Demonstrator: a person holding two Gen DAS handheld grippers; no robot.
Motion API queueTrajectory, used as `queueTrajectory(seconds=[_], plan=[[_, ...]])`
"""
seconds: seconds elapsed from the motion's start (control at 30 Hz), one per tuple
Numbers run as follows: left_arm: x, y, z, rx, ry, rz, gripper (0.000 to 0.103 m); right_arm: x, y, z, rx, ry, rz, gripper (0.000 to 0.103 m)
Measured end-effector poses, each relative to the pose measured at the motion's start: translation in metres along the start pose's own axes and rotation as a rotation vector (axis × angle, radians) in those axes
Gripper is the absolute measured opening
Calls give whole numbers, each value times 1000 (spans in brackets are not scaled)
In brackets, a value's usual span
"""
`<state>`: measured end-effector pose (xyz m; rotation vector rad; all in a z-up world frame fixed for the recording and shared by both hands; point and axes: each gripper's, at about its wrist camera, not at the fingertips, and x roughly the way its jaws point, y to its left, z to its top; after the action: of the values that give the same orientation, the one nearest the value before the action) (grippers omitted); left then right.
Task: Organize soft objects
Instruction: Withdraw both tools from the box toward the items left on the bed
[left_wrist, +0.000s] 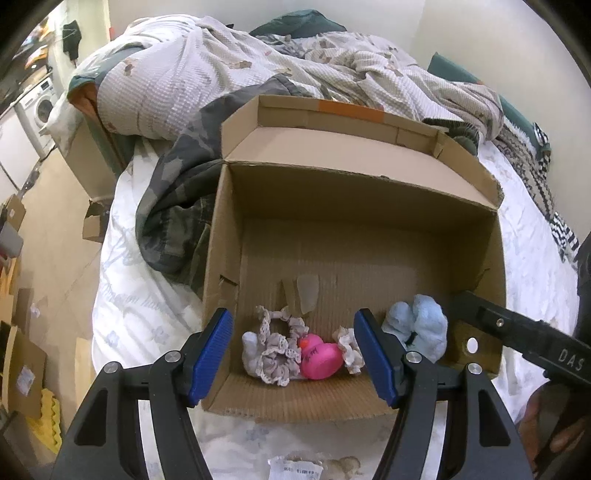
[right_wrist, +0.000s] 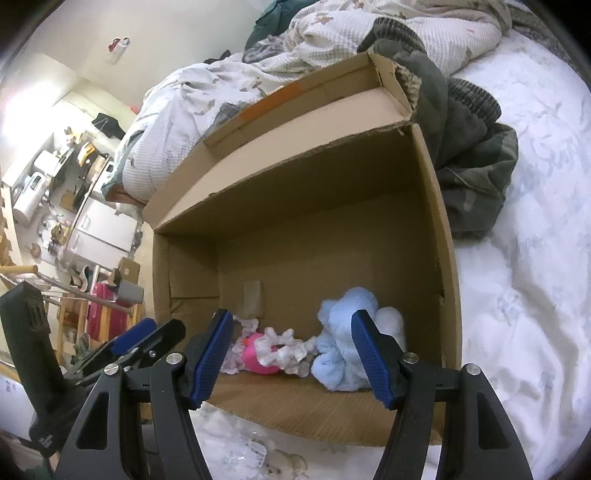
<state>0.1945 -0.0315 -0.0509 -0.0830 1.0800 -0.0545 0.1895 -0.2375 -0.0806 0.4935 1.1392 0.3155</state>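
The cardboard box (left_wrist: 354, 229) sat open on the bed (left_wrist: 147, 306). Inside, along its near wall, lay a pink rubber duck (left_wrist: 320, 357) bearing dark handwriting too small to read, frilly scrunchies (left_wrist: 275, 360) and a light blue plush (left_wrist: 419, 326). The left gripper (left_wrist: 293, 358) stood wide and empty at the 6 o'clock edge of the box. The right gripper (right_wrist: 291, 358) was likewise wide and empty.

Only the left view showed "DAS" on the right gripper's body at 3 o'clock, and a washing machine (left_wrist: 38, 107) at 10 o'clock. Only the right view showed a cluttered counter (right_wrist: 55, 184) at 9 o'clock and the plush's white part.
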Motion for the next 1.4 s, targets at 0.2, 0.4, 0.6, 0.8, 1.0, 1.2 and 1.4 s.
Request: queueTrajectory(seconds=[0.2,0.4,0.6,0.8,1.0,1.2,1.4], plan=[[-12,2,-1,-24,-11,4,65,-4,9,-4,-32,-20,-29,70],[-28,12,-6,-41,-39,30,65,-14,15,-15,-67,-31,-58,70],[-41,19,-23,1,-53,87,65,-23,19,-24,-96,-40,-74,70],[-50,21,-42,10,-49,73,65,-28,23,-38,-104,-34,-57,70],[-54,12,-59,22,-44,63,65,-40,32,-55,-124,-61,-37,70],[-51,16,-75,28,-33,93,65,-41,28,-70,-100,-33,-2,70],[-46,25,-79,-23,-16,82,65,-39,29,-82,-85,-13,19,70]])
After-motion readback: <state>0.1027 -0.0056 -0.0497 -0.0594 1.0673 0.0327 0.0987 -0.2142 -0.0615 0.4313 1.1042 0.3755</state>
